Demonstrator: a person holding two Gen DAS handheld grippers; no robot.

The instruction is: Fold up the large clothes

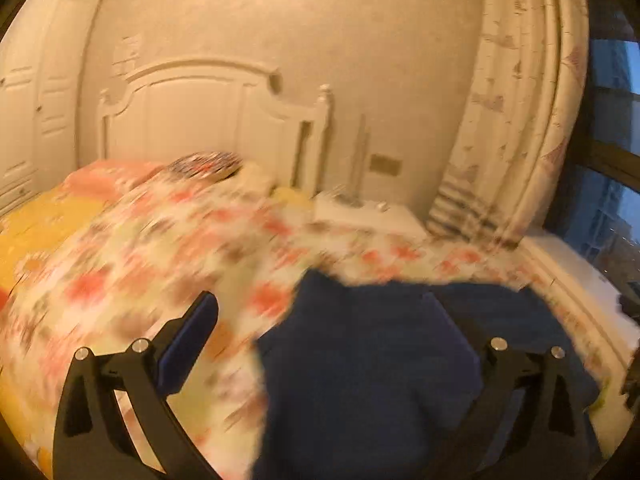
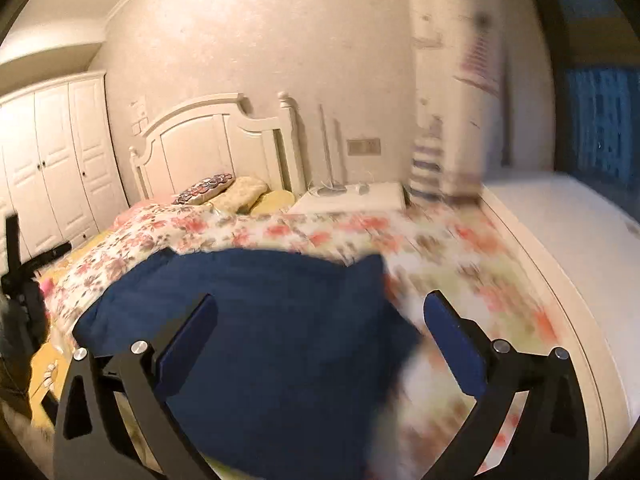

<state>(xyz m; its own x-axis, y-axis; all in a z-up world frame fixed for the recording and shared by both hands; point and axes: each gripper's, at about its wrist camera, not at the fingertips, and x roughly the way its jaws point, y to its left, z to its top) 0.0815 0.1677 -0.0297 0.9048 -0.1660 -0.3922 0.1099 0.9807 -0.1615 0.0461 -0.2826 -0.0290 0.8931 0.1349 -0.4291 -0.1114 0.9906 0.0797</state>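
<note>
One navy garment [image 2: 272,320], two wide-apart grippers [image 1: 320,344] [image 2: 324,328]

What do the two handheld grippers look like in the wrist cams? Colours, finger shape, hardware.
Both match: the left gripper and right gripper have matte black angular finger arms with triangular cut-outs, each jointed by two round silver pins. The fingers end in flat rectangular dark blue pads. No cables, markings or sleeves show in either view.

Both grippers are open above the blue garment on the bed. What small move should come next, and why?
Probably lower the left gripper and right gripper to opposite edges of the blue garment: both are open and hold nothing, and it lies loosely on the floral quilt.
</note>
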